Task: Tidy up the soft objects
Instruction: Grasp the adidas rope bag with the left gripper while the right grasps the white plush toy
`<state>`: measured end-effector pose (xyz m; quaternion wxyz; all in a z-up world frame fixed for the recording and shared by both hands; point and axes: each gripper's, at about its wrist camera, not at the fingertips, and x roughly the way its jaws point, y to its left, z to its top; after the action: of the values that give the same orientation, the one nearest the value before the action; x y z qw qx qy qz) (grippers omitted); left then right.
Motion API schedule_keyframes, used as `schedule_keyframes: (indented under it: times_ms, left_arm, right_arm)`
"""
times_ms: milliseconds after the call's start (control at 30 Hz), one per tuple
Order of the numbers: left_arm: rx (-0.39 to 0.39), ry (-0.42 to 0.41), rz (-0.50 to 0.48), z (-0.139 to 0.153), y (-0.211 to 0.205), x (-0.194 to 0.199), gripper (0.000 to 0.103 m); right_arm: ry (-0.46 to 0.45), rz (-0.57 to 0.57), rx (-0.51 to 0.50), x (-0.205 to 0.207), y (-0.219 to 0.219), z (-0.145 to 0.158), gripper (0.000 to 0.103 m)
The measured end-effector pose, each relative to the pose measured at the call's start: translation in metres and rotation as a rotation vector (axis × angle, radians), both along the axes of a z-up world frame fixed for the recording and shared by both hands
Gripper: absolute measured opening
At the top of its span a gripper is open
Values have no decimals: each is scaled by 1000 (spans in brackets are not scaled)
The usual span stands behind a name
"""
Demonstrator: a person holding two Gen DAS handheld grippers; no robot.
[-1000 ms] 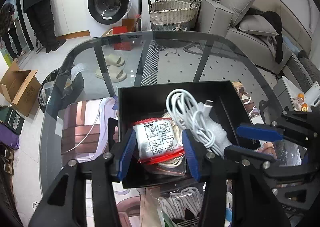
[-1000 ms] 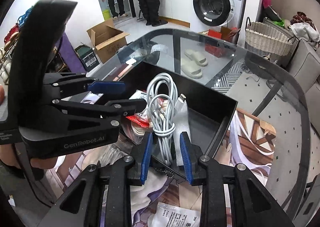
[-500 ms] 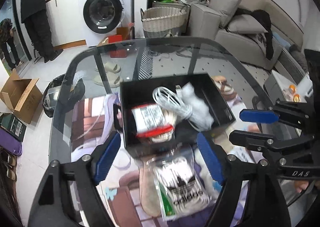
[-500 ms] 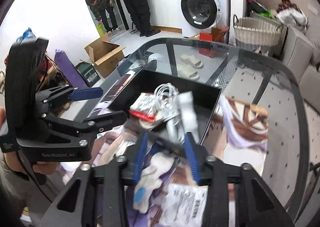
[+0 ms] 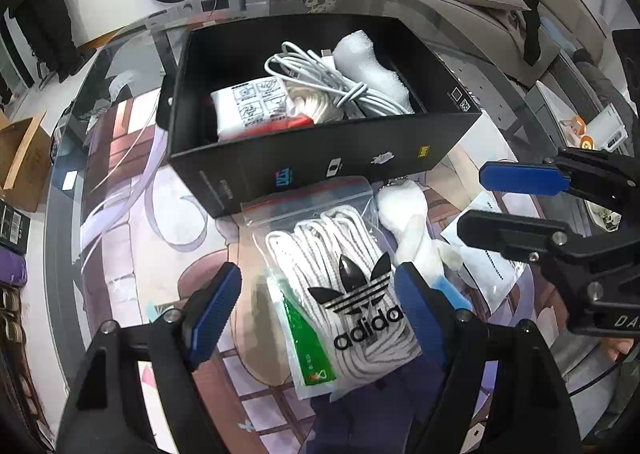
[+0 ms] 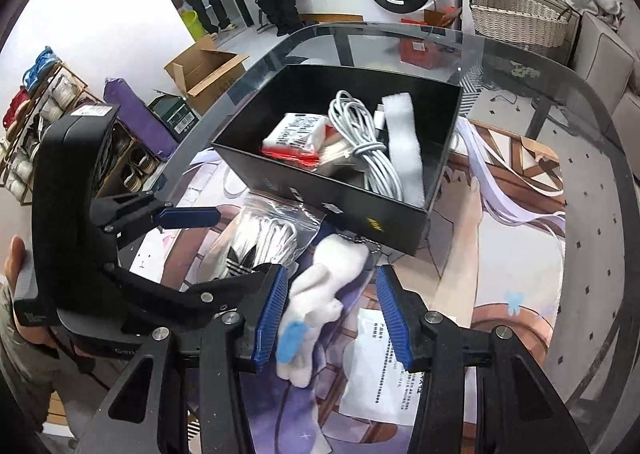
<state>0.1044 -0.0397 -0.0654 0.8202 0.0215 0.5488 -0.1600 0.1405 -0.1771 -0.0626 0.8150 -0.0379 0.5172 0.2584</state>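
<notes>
A glass worktop (image 6: 592,141) carries a printed mat (image 5: 132,254) with a cartoon picture. On the mat stand a black box (image 5: 320,165) and, just in front of it, a clear zip bag of white laces (image 5: 340,278), a white plush toy (image 6: 320,290) and a printed white packet (image 6: 380,366).

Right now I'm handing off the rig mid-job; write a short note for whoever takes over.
Left tongs: open, empty, astride the bagged laces on the table mat.
Right tongs: jaws have just been opening; open around the white plush toy, pads not pressing it.
Black box: already holds the red-edged packet, white cable and foam piece.
Left to do: laces bag, plush toy and the white printed pouch still lie outside, in front of the box.
</notes>
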Motion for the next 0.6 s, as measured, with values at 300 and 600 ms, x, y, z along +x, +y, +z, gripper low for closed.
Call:
schedule_keyframes:
  times_ms: [300,600]
  left_arm:
    - [22,10,-16,-2,-14,-2,79]
    - [65,10,-60,-4,-18,-4,31]
  right_arm:
    - [-5,-20,-2,2,-5,0,48]
    - [15,-7,-24,0,-2,-10,48]
